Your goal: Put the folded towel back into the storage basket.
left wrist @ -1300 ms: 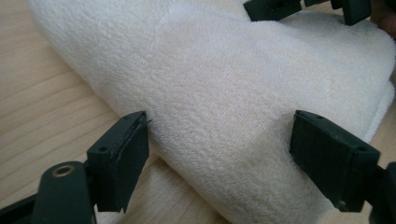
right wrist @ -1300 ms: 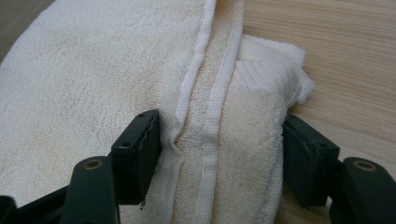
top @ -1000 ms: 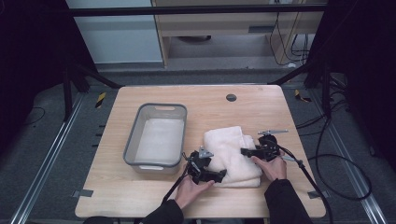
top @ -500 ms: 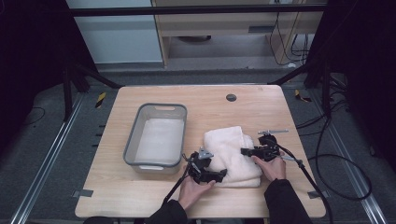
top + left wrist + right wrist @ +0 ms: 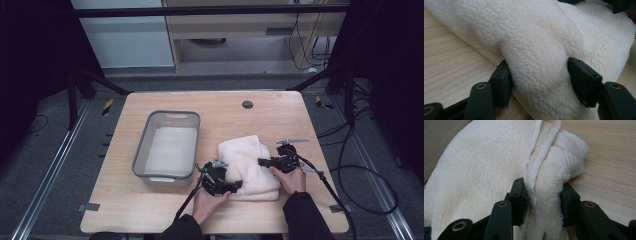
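Observation:
A folded cream towel point(image 5: 249, 162) lies on the wooden table point(image 5: 150, 210), right of the middle. My left gripper point(image 5: 234, 185) is at its near left edge; its jaws have just been closing and now press a thick fold of towel point(image 5: 541, 75) from both sides. My right gripper point(image 5: 261, 162) is at the towel's right edge; its jaws have just been closing too and pinch the bunched hems point(image 5: 542, 192). Each pad point(image 5: 518, 195) digs into the terry cloth.
A grey plastic bin point(image 5: 169, 144) stands left of the towel, close to my left gripper. A small dark round hole point(image 5: 247, 104) sits at the table's far side. Cables point(image 5: 350, 200) trail off the right edge. Bare wood lies along the front edge.
Both hands stay where they were at the towel's two sides. The towel has not visibly shifted on the table.

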The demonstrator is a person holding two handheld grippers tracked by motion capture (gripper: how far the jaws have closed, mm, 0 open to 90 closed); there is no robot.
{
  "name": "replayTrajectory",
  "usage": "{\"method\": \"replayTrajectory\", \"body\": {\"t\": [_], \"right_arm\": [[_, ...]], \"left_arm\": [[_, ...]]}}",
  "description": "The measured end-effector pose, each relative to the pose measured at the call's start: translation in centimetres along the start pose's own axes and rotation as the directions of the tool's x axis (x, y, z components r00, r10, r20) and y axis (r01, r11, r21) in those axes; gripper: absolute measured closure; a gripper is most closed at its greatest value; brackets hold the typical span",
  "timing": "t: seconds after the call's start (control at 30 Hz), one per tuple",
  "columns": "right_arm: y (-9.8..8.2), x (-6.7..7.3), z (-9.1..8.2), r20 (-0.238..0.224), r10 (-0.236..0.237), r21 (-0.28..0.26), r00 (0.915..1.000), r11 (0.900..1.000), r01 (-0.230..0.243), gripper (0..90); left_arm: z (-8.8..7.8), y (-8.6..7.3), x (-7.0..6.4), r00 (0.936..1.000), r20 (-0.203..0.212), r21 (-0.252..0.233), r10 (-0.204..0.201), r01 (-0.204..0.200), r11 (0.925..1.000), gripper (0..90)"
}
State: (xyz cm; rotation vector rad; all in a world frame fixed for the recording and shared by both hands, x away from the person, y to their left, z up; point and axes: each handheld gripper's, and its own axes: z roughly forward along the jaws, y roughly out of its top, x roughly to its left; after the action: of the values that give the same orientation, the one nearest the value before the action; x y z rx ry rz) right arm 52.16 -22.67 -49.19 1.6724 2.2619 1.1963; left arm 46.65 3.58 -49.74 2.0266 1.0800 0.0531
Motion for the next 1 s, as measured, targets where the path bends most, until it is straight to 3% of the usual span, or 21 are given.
{"method": "replayTrajectory", "body": {"t": [0.13, 0.43, 0.67, 0.87, 1.0], "right_arm": [[0.0, 0.1, -0.1, -0.002, -0.005, -0.004, 1.0000, 1.000, 0.005, 64.4], [0.4, 0.5, -0.8, 0.014, -0.027, -0.015, 0.9995, 1.000, 0.027, 66.1], [0.8, 1.2, -2.2, 0.011, -0.046, -0.054, 0.9989, 0.997, 0.046, 66.6], [1.2, 1.7, -3.4, -0.002, -0.057, -0.102, 0.9984, 0.993, 0.057, 66.7], [1.4, 2.0, -4.0, -0.005, -0.061, -0.119, 0.9981, 0.991, 0.060, 66.7]], "left_arm": [[-0.3, 0.3, -0.3, 0.9998, -0.004, 0.005, 0.017, -0.017, 0.9998, 48.7], [-1.0, 0.4, -0.1, 0.9998, 0.017, -0.038, 0.005, -0.005, 0.9993, 61.3], [-1.9, 0.6, -0.3, 0.9989, 0.046, -0.073, 0.005, -0.001, 0.9974, 62.5], [-3.1, 1.3, -0.8, 0.9983, 0.035, -0.103, 0.047, -0.044, 0.9938, 62.5], [-3.6, 1.6, -1.0, 0.9980, 0.036, -0.122, 0.053, -0.048, 0.9913, 62.5]]}}
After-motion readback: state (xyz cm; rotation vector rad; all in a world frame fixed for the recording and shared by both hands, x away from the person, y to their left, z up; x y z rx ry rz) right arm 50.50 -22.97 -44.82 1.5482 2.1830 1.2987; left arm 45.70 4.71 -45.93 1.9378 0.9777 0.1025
